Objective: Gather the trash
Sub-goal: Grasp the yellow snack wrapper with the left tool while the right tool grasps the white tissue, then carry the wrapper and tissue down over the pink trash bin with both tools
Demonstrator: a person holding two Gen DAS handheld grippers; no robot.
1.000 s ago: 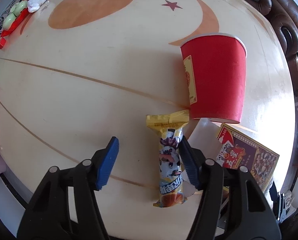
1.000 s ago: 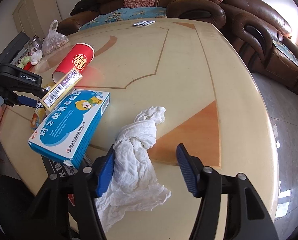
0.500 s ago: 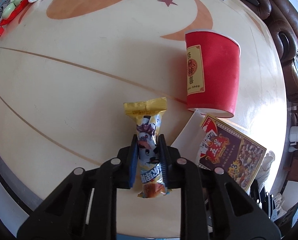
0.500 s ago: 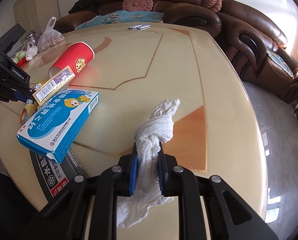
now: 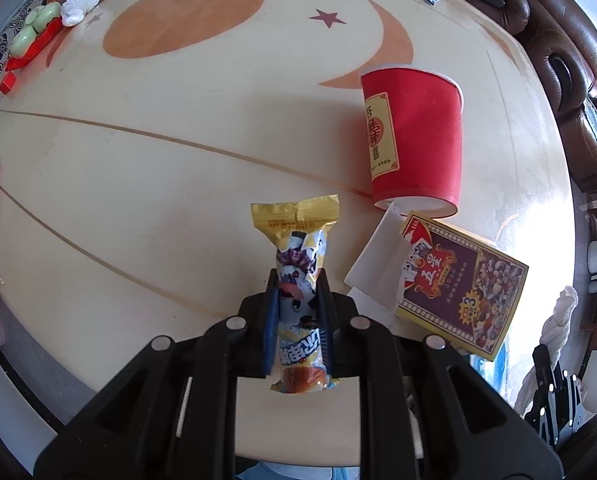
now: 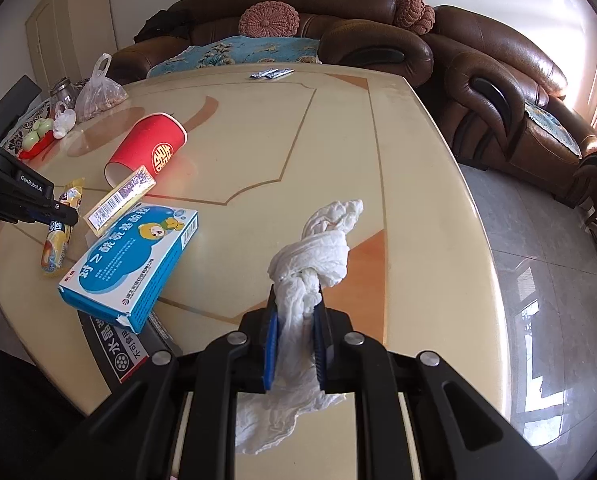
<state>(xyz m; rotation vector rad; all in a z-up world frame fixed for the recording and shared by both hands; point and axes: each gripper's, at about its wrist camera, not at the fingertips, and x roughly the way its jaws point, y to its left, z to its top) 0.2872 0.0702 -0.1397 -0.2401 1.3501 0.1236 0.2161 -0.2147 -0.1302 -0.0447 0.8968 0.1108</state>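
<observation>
My left gripper (image 5: 297, 280) is shut on a yellow snack wrapper (image 5: 296, 248), whose crimped top sticks out past the blue pads over the cream table (image 5: 138, 184). The right wrist view shows that same gripper (image 6: 64, 213) at the far left, clamping the wrapper (image 6: 56, 246). My right gripper (image 6: 296, 296) is shut on a crumpled white tissue (image 6: 318, 236); its twisted end pokes forward and its loose tail hangs below the jaws. A red paper cup (image 5: 412, 144) lies on its side just beyond the wrapper, also visible as the red cup (image 6: 148, 148) in the right wrist view.
A purple and yellow card box (image 5: 462, 280) lies on white paper to the right of the cup. A blue medicine box (image 6: 132, 256) overhangs the near table edge. Small foil packets (image 6: 270, 74) sit far back; bags and a jar (image 6: 98, 96) at far left. Brown sofas (image 6: 498, 64) ring the table.
Both grippers have shut: the left on the snack wrapper, the right on the tissue. Both items now hang raised off the table, and the tissue is squeezed into a twisted rope.
</observation>
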